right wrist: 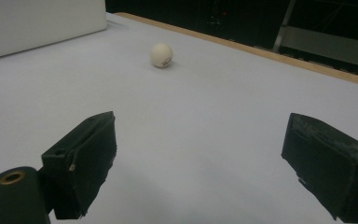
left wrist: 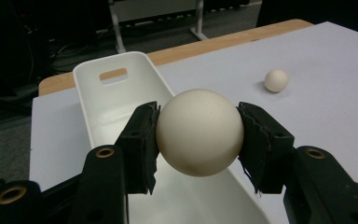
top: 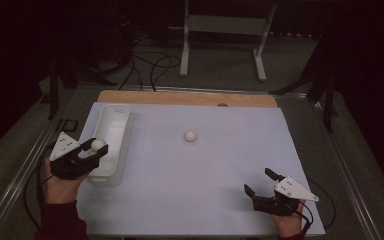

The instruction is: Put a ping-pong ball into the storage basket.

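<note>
My left gripper point(top: 96, 146) is shut on a cream ball point(top: 98, 145), held just above the near end of a long white bin point(top: 121, 111). In the left gripper view the held ball point(left wrist: 199, 132) sits squeezed between both pads point(left wrist: 142, 144) over the bin point(left wrist: 116, 91). A second cream ball point(top: 190, 135) lies loose on the white table sheet near the middle, also seen as the ball point(left wrist: 276, 80) and the ball point(right wrist: 161, 55). My right gripper point(top: 259, 181) rests open at the front right, nothing between its fingers point(right wrist: 86, 156).
The white sheet point(top: 220, 170) covers a wooden tabletop point(top: 190, 97) inside a metal frame. Beyond the far edge stand a grey stand point(top: 225, 30) and loose cables point(top: 145, 65) on the dark floor. The bin has a handle slot point(left wrist: 113, 74) at its far end.
</note>
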Available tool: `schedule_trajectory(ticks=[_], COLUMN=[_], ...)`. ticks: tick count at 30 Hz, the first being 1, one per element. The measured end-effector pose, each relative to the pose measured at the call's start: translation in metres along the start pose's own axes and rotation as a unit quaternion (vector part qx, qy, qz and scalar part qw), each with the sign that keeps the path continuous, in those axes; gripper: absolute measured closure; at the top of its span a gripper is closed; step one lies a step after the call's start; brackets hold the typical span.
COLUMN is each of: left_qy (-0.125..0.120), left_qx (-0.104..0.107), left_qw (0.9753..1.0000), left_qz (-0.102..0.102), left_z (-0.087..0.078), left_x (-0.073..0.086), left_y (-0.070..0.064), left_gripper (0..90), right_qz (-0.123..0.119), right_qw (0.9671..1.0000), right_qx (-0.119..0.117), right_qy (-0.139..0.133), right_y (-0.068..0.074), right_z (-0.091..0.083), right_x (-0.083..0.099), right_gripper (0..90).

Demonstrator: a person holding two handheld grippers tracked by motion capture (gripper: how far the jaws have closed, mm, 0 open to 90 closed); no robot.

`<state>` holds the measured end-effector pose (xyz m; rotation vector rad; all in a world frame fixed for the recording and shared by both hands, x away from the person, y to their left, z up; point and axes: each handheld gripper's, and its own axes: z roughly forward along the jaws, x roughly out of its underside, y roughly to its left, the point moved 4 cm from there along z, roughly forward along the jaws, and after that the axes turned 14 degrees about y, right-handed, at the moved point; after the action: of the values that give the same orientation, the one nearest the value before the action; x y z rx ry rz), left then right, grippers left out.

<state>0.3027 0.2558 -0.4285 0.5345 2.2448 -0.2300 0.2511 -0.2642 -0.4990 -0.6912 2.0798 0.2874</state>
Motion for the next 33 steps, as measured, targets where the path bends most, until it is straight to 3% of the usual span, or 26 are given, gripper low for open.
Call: schedule_trajectory(ticks=[3,4,7,11,22,33], left_qy=[0.003,0.002,0.009,0.009,0.001,0.0], left_qx=[-0.007,-0.016,-0.025,-0.014,-0.022,-0.012], left_qw=[1.0,0.9998,0.9993,0.999,0.999,0.9995], left_qz=[-0.005,-0.011,-0.026,-0.041,-0.039,-0.029], left_z=[0.001,0.002,0.004,0.007,0.007,0.011], left_x=[0.001,0.001,-0.001,-0.001,-0.002,-0.004], left_y=[0.002,0.002,0.003,0.004,0.003,-0.004], left_gripper=[50.2,44.8,14.9,2.0,0.6,0.4], right_qz=[0.0,0.001,0.0,0.0,0.001,0.001], right_qw=[1.0,1.0,1.0,1.0,1.0,1.0], right_qx=[0.0,0.001,0.001,0.001,0.003,0.001], right_qy=[0.0,0.001,0.0,0.0,0.0,-0.001], right_y=[0.0,0.0,0.0,0.0,0.0,0.0], right_z=[0.0,0.0,0.0,0.0,0.0,0.0], right_x=[0.0,0.0,0.0,0.0,0.0,0.0], right_gripper=[9.6,9.6,9.6,9.6,9.6,9.6])
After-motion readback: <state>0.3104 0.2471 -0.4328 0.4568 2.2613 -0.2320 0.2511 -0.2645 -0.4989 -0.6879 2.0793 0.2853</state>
